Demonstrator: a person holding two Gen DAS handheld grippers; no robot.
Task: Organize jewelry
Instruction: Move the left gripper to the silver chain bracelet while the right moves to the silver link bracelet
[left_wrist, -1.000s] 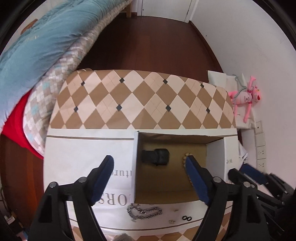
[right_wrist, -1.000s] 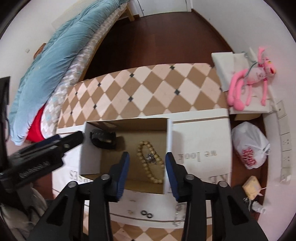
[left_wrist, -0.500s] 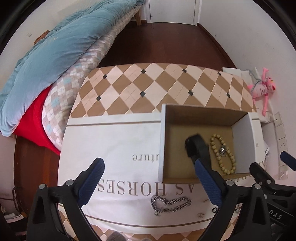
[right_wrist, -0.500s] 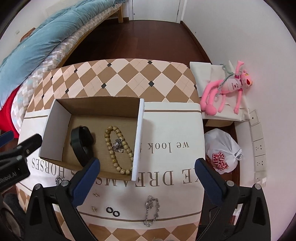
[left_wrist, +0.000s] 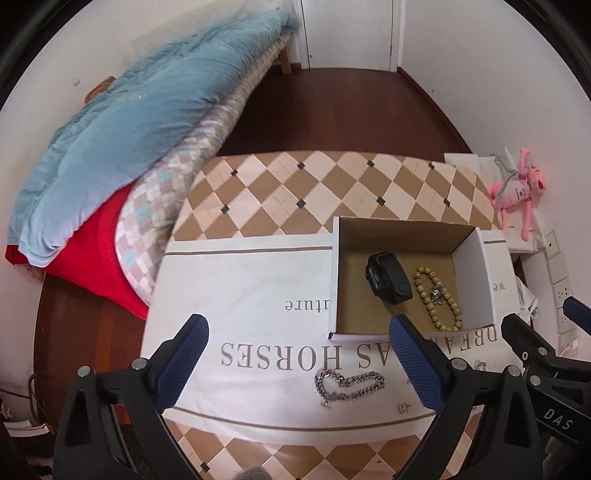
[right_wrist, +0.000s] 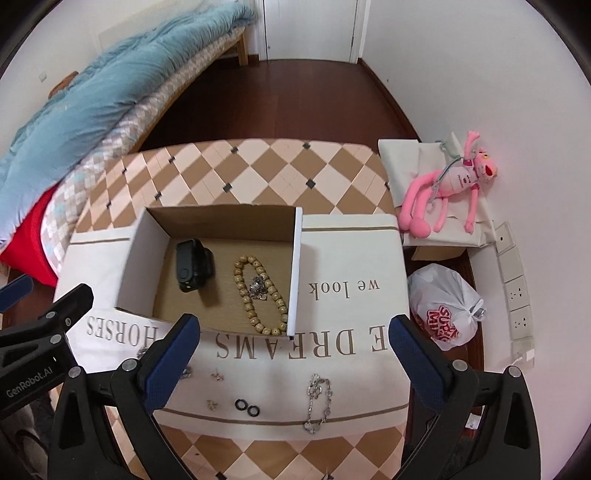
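Note:
An open cardboard box (left_wrist: 469, 251) (right_wrist: 295, 266) sits on a white printed cloth. Inside lie a black watch (left_wrist: 388, 282) (right_wrist: 192, 269), a wooden bead bracelet (left_wrist: 437, 301) (right_wrist: 258, 295) and a small silver piece (right_wrist: 258, 287). In front of the box on the cloth lie a chunky silver chain (left_wrist: 347, 384), a thin silver bracelet (right_wrist: 317, 402), two black rings (right_wrist: 246, 407) and small earrings (right_wrist: 214, 391). My left gripper (left_wrist: 299, 354) is open and empty above the cloth. My right gripper (right_wrist: 293, 350) is open and empty in front of the box.
The cloth (left_wrist: 251, 273) covers a table with a checked top (left_wrist: 314, 192). A bed with blue quilt (left_wrist: 122, 122) stands left. A pink plush toy (right_wrist: 450, 184) and a plastic bag (right_wrist: 443, 306) lie right, by the wall.
Both grippers pulled back and up from the box. The right gripper opened wide. The left gripper shifted left. The watch lies uncovered in the box.

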